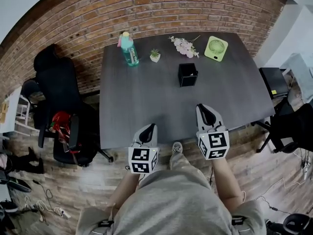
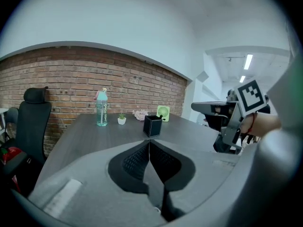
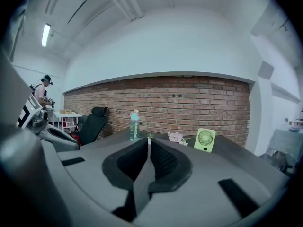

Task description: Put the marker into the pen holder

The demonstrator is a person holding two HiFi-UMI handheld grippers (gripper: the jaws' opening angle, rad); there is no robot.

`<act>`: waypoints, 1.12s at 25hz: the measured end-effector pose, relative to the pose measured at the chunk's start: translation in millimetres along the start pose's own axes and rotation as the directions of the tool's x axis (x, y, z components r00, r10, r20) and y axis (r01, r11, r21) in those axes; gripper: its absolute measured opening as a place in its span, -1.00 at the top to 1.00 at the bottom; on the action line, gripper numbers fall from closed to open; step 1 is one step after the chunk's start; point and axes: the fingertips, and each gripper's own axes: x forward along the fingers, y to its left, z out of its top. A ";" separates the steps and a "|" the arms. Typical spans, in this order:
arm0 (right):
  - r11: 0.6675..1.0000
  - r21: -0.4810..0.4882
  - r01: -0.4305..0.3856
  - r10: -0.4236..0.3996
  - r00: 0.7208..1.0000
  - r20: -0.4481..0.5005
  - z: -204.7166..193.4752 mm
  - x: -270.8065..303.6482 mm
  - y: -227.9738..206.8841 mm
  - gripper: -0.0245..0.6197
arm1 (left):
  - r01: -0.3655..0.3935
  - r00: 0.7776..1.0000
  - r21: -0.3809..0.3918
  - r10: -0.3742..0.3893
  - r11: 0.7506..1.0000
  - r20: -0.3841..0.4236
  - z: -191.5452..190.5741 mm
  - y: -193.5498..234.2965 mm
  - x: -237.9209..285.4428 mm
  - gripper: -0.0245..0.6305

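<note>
Your left claw [image 1: 149, 129] and right claw [image 1: 206, 109] were both clenched on nothing, at the table's [image 1: 127, 106] near edge. A dark tip poking from the holder [image 1: 188, 75] looked like the marker [image 2: 161, 117], so the task seemed done. The holder stood well ahead of both claws, nearer the right.

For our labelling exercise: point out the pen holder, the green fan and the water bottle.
pen holder [image 1: 188, 77], head view, front wall.
green fan [image 1: 215, 48], head view, grille centre.
water bottle [image 1: 129, 50], head view, body.
</note>
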 end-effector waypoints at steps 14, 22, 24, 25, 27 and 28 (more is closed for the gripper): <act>1.000 0.007 -0.004 0.004 1.000 0.027 -14.4 -97.3 72.7 0.91 | 0.025 0.999 0.002 -0.025 1.000 0.026 -38.9 -22.8 -82.4 0.87; 1.000 0.016 -0.011 0.010 0.999 0.038 -21.8 -139.2 106.0 0.91 | 0.030 0.999 -0.007 -0.030 1.000 0.029 -58.2 -33.8 -120.3 0.87; 1.000 0.019 -0.010 0.009 0.999 0.043 -23.1 -148.9 111.8 0.91 | 0.032 0.999 -0.005 -0.032 0.999 0.030 -61.7 -37.2 -128.1 0.87; 1.000 0.019 -0.009 0.008 0.999 0.046 -23.6 -153.3 114.7 0.91 | 0.034 0.999 -0.003 -0.033 0.999 0.029 -63.4 -38.4 -132.0 0.87; 1.000 0.022 -0.009 0.008 0.999 0.049 -24.6 -161.9 120.0 0.91 | 0.034 0.999 -0.001 -0.034 0.999 0.027 -67.5 -40.5 -139.1 0.87; 1.000 0.024 -0.009 0.008 0.999 0.050 -25.2 -165.8 122.1 0.91 | 0.034 0.999 -0.001 -0.034 0.999 0.026 -69.3 -41.5 -142.0 0.87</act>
